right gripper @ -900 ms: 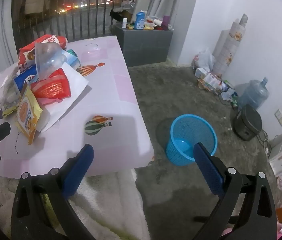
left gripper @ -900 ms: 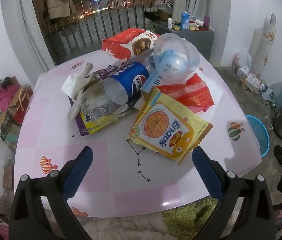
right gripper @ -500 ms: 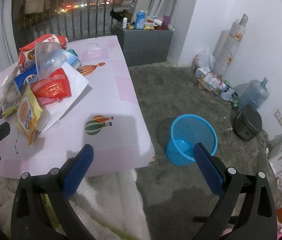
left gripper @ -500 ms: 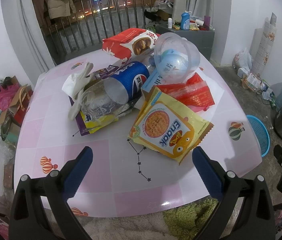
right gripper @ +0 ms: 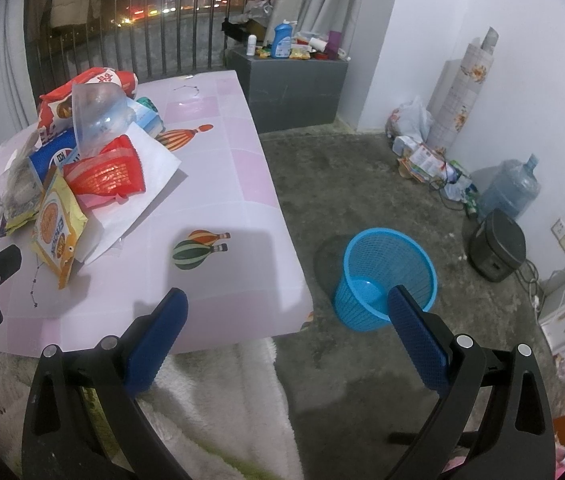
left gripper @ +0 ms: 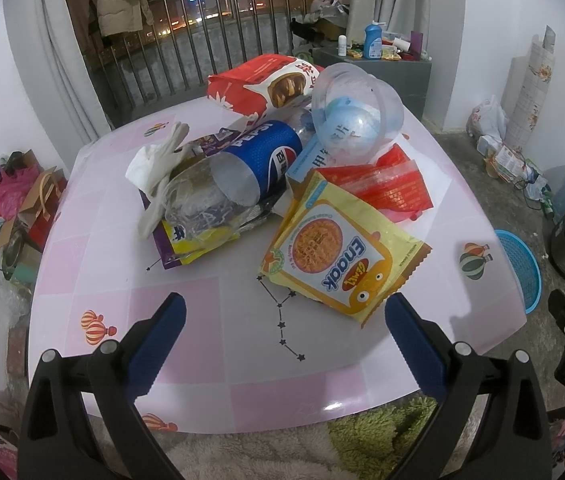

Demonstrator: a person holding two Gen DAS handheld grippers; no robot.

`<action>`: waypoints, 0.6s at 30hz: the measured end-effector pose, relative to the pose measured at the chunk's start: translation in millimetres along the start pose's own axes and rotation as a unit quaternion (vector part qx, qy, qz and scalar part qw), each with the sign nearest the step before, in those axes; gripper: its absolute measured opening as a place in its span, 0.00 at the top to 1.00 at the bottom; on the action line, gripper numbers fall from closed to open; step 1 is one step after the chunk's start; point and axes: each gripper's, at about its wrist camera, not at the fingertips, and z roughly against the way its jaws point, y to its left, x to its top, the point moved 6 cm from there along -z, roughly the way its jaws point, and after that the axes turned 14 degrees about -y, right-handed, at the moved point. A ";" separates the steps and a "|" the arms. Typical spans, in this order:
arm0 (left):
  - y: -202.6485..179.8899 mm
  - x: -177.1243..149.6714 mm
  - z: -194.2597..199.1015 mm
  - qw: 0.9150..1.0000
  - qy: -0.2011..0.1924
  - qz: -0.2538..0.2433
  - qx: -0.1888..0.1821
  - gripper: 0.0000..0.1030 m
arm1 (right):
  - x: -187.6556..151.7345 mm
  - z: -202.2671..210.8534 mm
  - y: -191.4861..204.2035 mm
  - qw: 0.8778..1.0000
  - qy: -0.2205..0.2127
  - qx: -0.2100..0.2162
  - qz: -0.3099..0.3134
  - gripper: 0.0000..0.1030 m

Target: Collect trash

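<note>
A pile of trash lies on the pink table (left gripper: 202,360): a yellow Enaak snack bag (left gripper: 342,256), a Pepsi bottle (left gripper: 258,160), a red wrapper (left gripper: 382,184), a clear plastic bowl (left gripper: 358,116), a red-and-white bag (left gripper: 266,84) and a crumpled white tissue (left gripper: 154,164). My left gripper (left gripper: 284,312) is open and empty, just in front of the snack bag. My right gripper (right gripper: 286,304) is open and empty, above the table's right edge. A blue mesh bin (right gripper: 386,276) stands on the floor right of the table; it also shows in the left wrist view (left gripper: 522,268).
A fluffy rug (right gripper: 210,408) lies below the table's front edge. A grey cabinet (right gripper: 294,84) with bottles stands at the back. A water jug (right gripper: 510,188), a black appliance (right gripper: 494,248) and bags line the right wall. Bags (left gripper: 6,200) sit on the floor at left.
Both grippers have edged slightly forward. Nothing on the table has moved.
</note>
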 end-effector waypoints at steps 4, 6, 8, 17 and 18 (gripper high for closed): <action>-0.1 -0.3 0.1 1.000 0.001 0.000 0.001 0.05 | -0.3 -0.6 1.6 1.000 0.000 0.001 -0.001 0.08; 0.0 -0.4 0.4 1.000 0.001 -0.001 0.001 0.05 | -1.1 -1.4 3.5 1.000 0.001 0.001 -0.002 0.08; 0.1 -0.4 0.7 1.000 0.000 0.000 0.000 0.05 | -1.7 -2.3 5.3 1.000 0.001 0.002 -0.004 0.08; 2.1 0.3 -6.7 1.000 -0.005 -0.009 0.009 0.05 | 2.3 -3.4 1.4 1.000 -0.012 0.008 -0.011 0.08; 5.9 4.2 -6.7 1.000 -0.008 -0.014 0.015 0.05 | 4.1 -3.4 2.0 1.000 -0.016 0.011 -0.013 0.08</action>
